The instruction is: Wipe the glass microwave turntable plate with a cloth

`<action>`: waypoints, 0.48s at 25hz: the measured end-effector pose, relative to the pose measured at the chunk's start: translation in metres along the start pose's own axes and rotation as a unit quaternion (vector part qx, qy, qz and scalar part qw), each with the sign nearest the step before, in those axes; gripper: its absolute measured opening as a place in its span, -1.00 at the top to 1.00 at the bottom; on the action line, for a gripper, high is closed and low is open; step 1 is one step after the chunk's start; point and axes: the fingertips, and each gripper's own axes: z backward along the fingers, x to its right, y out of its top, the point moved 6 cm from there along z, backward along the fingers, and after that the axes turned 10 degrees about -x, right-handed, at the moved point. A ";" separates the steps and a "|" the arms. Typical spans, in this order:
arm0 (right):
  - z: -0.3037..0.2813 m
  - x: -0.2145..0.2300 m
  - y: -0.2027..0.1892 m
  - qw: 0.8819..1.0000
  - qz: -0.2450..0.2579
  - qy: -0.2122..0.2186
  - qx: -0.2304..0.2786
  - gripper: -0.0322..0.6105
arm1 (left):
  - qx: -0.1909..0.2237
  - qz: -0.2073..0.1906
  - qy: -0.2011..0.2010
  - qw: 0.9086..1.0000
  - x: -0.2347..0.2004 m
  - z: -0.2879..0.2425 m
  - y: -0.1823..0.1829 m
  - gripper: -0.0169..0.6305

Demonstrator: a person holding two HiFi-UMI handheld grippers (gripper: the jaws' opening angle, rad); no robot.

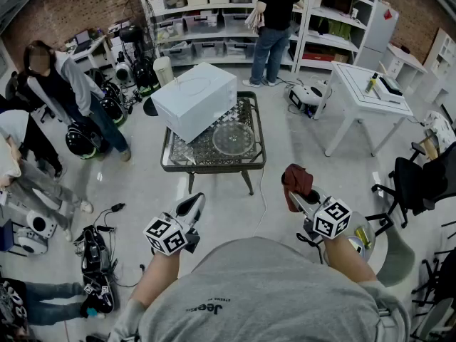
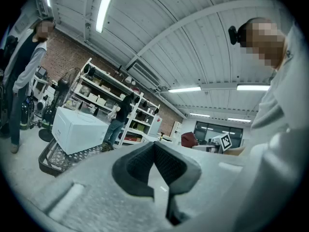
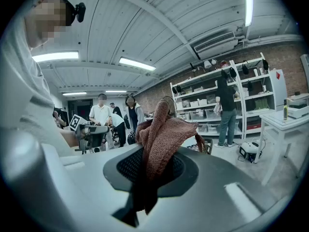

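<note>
The clear glass turntable plate (image 1: 233,137) lies flat on a low mesh-topped table (image 1: 251,164), right of a white microwave (image 1: 194,98). Both of my grippers are held near my body, well short of the table and pointing up and outwards. My right gripper (image 1: 294,195) is shut on a reddish-brown knitted cloth (image 1: 296,179), which sticks up from between the jaws and flops over in the right gripper view (image 3: 164,134). My left gripper (image 1: 192,204) is shut with nothing in it, its dark pads (image 2: 137,166) meeting at the tip. The left gripper view shows the microwave (image 2: 77,129) far off but not the plate.
One person stands at the shelving (image 1: 273,27) behind the table, and others (image 1: 64,84) stand at the left. Bags and cables (image 1: 96,251) lie on the floor at the lower left. A white desk (image 1: 370,95) and a black office chair (image 1: 417,184) are at the right.
</note>
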 end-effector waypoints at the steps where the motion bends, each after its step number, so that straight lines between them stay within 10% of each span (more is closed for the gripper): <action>1: 0.000 0.002 0.000 1.000 0.000 0.000 0.000 0.69 | 0.000 -0.001 0.000 1.000 0.000 -0.002 0.000 0.95; 12: 0.009 0.019 0.005 1.000 0.000 0.005 0.005 0.70 | -0.002 -0.009 0.000 1.000 0.011 -0.022 0.006 0.95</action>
